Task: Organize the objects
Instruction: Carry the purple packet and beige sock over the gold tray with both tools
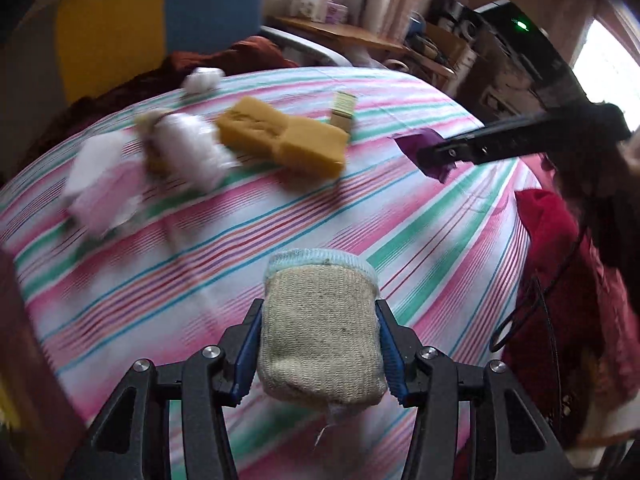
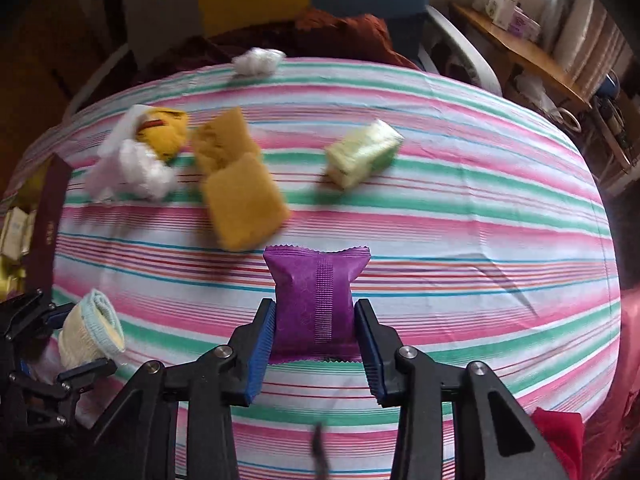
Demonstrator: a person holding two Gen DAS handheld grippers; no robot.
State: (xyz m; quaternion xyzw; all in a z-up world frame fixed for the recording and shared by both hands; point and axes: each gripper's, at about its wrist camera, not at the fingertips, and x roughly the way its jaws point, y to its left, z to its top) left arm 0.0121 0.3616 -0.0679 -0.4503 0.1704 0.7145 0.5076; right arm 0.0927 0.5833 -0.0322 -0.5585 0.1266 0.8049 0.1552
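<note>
With the left gripper [image 1: 320, 354] clamping the rolled sock [image 1: 320, 340] and the right gripper [image 2: 314, 320] pinching the purple packet [image 2: 314, 304], carry both clear above the striped cloth [image 2: 460, 240] without loosening.

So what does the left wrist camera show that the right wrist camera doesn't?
Only the left wrist view: the left gripper close up, shut on a beige scrubber pad.

Only the right wrist view: the right gripper close up, shut on a purple packet, plus a dark red box at the table's left edge.

Both: the striped tablecloth, yellow sponges, green soap bar, white fluff, and each other's gripper.
</note>
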